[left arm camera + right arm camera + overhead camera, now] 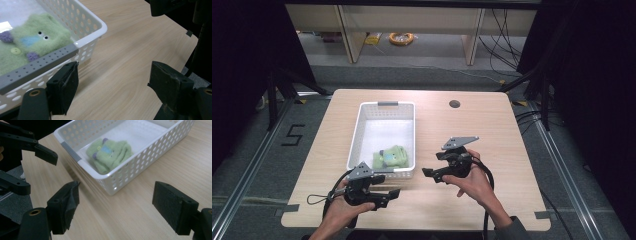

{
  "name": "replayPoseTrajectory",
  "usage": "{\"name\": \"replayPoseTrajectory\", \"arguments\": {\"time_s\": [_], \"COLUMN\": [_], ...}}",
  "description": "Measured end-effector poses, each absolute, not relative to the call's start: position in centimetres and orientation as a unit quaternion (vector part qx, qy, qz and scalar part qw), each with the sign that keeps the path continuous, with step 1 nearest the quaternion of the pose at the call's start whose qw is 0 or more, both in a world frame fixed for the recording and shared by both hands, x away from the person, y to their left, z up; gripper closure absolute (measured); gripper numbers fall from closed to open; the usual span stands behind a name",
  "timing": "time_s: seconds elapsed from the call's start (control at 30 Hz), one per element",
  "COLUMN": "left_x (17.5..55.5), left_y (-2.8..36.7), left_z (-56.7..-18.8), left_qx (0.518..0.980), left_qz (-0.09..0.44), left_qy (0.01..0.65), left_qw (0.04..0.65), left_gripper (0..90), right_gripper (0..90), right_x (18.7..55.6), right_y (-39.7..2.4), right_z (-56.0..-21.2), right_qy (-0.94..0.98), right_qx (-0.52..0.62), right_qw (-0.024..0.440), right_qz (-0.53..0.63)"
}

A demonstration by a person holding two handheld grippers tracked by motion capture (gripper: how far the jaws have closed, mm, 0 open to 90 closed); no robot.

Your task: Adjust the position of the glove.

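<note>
Light wooden table (472, 130) with a round cable hole (454, 104); on it, left of centre, a white perforated basket (362, 130).

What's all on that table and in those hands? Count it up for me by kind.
Hand-held grippers: 2, left and right, both open and empty
White baskets: 1
Green felt toys: 1, lying in the basket
Total: 4
</note>
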State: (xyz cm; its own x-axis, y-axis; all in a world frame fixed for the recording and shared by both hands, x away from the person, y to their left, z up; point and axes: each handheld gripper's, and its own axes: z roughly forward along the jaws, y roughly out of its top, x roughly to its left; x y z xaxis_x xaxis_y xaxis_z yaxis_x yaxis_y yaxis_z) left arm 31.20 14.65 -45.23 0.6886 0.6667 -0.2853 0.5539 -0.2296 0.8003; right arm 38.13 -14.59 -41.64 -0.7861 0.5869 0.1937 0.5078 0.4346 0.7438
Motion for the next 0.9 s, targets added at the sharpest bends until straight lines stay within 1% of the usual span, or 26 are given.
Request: {"name": "replayPoseTrajectory", "arguments": {"time_s": [0.03,0.07,0.1,0.17,0.3,0.33,0.37,0.4,0.57,0.6,0.77,0.8,0.9], "left_x": [31.1,31.1,31.0,30.9,30.7,30.6,30.5,30.4,30.2,30.2,29.8,29.8,29.7], "left_y": [14.5,14.5,14.5,14.4,14.3,14.3,14.3,14.2,14.2,14.2,14.3,14.3,14.3], "left_z": [-45.3,-45.4,-45.5,-45.8,-46.1,-46.1,-46.2,-46.2,-46.7,-46.8,-47.3,-47.4,-47.8], "left_qx": [0.781,0.784,0.783,0.784,0.786,0.784,0.783,0.781,0.787,0.786,0.787,0.789,0.786], "left_qz": [0.058,0.062,0.058,0.057,0.057,0.058,0.058,0.057,0.066,0.062,0.058,0.057,0.052], "left_qy": [0.391,0.389,0.39,0.387,0.385,0.387,0.386,0.39,0.379,0.377,0.377,0.376,0.379], "left_qw": [0.484,0.48,0.482,0.482,0.481,0.482,0.484,0.485,0.483,0.485,0.484,0.483,0.485], "left_gripper": [23.0,23.0,22.9,22.9,22.8,22.6,22.5,22.3,21.1,20.8,19.0,18.7,18.6], "right_gripper": [22.5,22.3,21.5,20.8,17.7,17.1,16.7,16.7,16.7,16.8,17.1,17.1,17.1], "right_x": [38.2,38.0,37.9,37.8,37.4,37.4,37.1,37.0,36.4,36.2,35.5,35.3,35.0], "right_y": [-14.6,-14.7,-14.9,-15.1,-15.8,-16.1,-16.2,-16.4,-17.1,-17.2,-17.7,-17.7,-17.9], "right_z": [-41.9,-41.9,-42.1,-42.3,-42.7,-42.8,-42.9,-43.1,-43.3,-43.4,-43.8,-43.9,-44.3], "right_qy": [0.843,0.842,0.843,0.843,0.839,0.843,0.839,0.839,0.834,0.836,0.836,0.835,0.836], "right_qx": [0.32,0.329,0.323,0.318,0.316,0.303,0.317,0.311,0.316,0.313,0.311,0.319,0.31], "right_qw": [0.049,0.038,0.046,0.039,0.046,0.058,0.048,0.055,0.056,0.053,0.068,0.058,0.055], "right_qz": [0.43,0.427,0.427,0.431,0.44,0.441,0.439,0.444,0.449,0.448,0.448,0.444,0.45]}}
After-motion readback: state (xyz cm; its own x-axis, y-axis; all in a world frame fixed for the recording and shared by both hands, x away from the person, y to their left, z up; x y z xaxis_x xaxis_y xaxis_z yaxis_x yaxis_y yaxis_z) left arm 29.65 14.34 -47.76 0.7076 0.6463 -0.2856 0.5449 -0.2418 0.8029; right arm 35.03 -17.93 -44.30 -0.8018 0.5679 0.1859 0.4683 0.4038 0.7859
